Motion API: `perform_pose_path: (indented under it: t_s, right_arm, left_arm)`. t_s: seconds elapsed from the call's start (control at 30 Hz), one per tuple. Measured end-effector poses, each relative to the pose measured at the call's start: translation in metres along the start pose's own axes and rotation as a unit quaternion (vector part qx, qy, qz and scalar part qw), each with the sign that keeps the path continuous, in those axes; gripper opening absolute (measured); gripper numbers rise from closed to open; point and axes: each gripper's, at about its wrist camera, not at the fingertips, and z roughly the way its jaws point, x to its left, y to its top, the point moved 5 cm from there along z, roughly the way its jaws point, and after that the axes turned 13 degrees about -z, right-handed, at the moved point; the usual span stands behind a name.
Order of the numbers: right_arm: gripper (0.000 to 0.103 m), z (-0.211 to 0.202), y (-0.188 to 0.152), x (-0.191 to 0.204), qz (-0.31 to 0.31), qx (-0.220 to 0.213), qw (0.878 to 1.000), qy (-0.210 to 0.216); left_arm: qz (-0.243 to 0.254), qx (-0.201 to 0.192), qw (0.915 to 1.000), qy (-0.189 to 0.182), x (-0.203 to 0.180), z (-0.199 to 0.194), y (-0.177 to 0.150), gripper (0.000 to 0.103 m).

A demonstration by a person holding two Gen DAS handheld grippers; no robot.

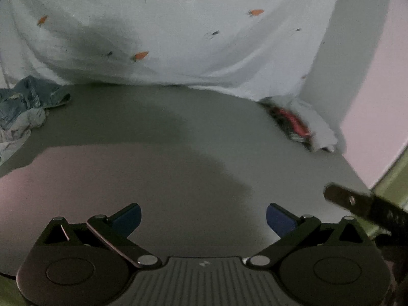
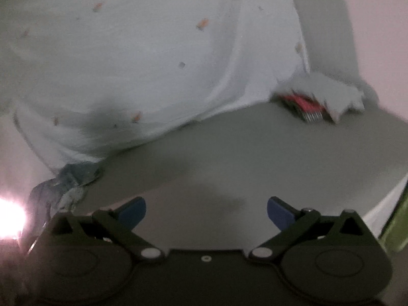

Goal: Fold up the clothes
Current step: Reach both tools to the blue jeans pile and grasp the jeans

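Both my left fingers [image 1: 203, 218] and right fingers [image 2: 206, 213] are spread wide, holding nothing, so I should pinch the crumpled jeans [image 1: 24, 102] by an edge.

We see a grey tabletop [image 1: 178, 132] in dim light, with a white carrot-print sheet [image 1: 178, 25] draped behind it at 12 o'clock, a pale pinkish wall [image 1: 377, 89] at 3 o'clock, and a bright glare [image 2: 7, 219] at 9 o'clock.
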Motion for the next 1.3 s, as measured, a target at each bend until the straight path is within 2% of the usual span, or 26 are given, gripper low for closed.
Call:
perform_pose_path:
  t_s: [0.07,0.2,0.3,0.4,0.47,0.5,0.6,0.73,0.87,0.97,1.07,1.17,1.2,1.3]
  right_arm:
    - [0.103,0.02,-0.001,-0.016,0.016,0.02,1.0,0.004]
    - [0.102,0.083,0.009,-0.016,-0.025,0.055,0.998,0.0]
    - [0.093,0.135,0.021,-0.004,-0.054,0.076,0.996,0.007]
    - [0.086,0.176,0.043,0.016,-0.104,0.062,0.993,0.007]
    - [0.086,0.198,0.055,0.032,-0.13,0.055,0.99,0.011]
    - [0.084,0.208,0.059,0.041,-0.137,0.057,0.989,0.018]
    - [0.069,0.237,0.072,0.068,-0.158,0.061,0.985,0.038]
    - [0.065,0.275,0.088,0.104,-0.185,0.067,0.978,0.065]
    - [0.065,0.314,0.104,0.141,-0.212,0.073,0.97,0.091]
    - [0.065,0.339,0.122,0.184,-0.191,0.078,0.972,0.11]
    - [0.065,0.373,0.136,0.229,-0.157,0.091,0.974,0.137]
    - [0.064,0.417,0.146,0.272,-0.132,0.114,0.972,0.159]
    - [0.063,0.432,0.148,0.285,-0.129,0.122,0.97,0.164]
    - [0.062,0.481,0.156,0.328,-0.118,0.136,0.966,0.188]
  left_arm:
    - [-0.019,0.02,0.9996,0.007,0.002,0.02,0.011,0.103]
    - [-0.057,0.062,0.9963,0.021,0.007,0.058,0.034,0.102]
    - [-0.079,0.104,0.9909,0.03,0.016,0.076,0.048,0.102]
    - [-0.088,0.131,0.9861,0.053,0.037,0.088,0.071,0.096]
    - [-0.107,0.13,0.9836,0.065,0.049,0.091,0.088,0.092]
    - [-0.12,0.122,0.9827,0.071,0.056,0.09,0.097,0.091]
    - [-0.149,0.077,0.9811,0.096,0.087,0.083,0.126,0.086]
    - [-0.158,0.013,0.9742,0.161,0.146,0.067,0.169,0.083]
    - [-0.182,-0.046,0.9605,0.205,0.227,0.052,0.218,0.083]
    - [-0.205,-0.072,0.9511,0.219,0.29,0.057,0.254,0.084]
    - [-0.202,-0.1,0.9437,0.242,0.355,0.068,0.285,0.084]
    - [-0.229,-0.116,0.9295,0.265,0.412,0.082,0.308,0.084]
    - [-0.243,-0.122,0.9254,0.264,0.43,0.086,0.315,0.085]
    - [-0.301,-0.131,0.921,0.21,0.471,0.097,0.326,0.085]
